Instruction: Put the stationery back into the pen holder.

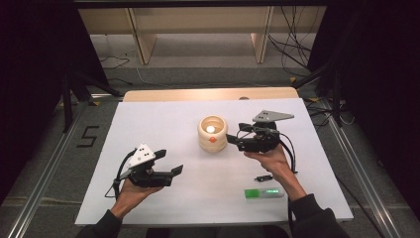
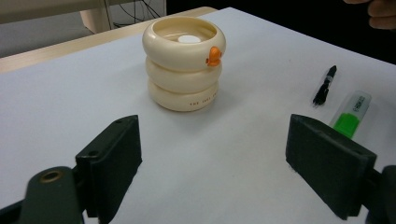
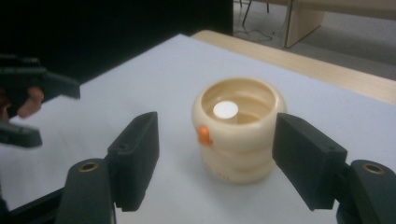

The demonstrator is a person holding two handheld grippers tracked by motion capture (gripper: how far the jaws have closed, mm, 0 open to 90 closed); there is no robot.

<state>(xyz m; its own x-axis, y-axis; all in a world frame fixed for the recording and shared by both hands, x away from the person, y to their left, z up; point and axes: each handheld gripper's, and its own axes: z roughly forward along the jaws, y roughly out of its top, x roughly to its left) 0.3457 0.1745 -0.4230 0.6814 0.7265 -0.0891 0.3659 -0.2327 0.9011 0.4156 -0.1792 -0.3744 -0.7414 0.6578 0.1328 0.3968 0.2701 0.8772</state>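
A cream pot (image 1: 212, 134) shaped like three stacked rings stands upright mid-table, with a small orange knob (image 1: 212, 140) on its near side and a white disc (image 3: 225, 109) inside. My right gripper (image 1: 235, 132) is open just to its right, jaws pointing at it. In the right gripper view the pot (image 3: 238, 130) stands just beyond the open right gripper (image 3: 222, 158), untouched. My left gripper (image 1: 170, 161) is open and empty at the front left. From the left gripper view the pot (image 2: 183, 65) is well ahead of the left gripper (image 2: 212, 163).
A green highlighter (image 1: 264, 193) lies near the front right edge of the white table sheet (image 1: 163, 119), with a small black pen (image 1: 263, 177) just behind it. In the left gripper view the highlighter (image 2: 351, 116) and the pen (image 2: 325, 85) lie at the right. Wooden furniture legs and cables are beyond the table.
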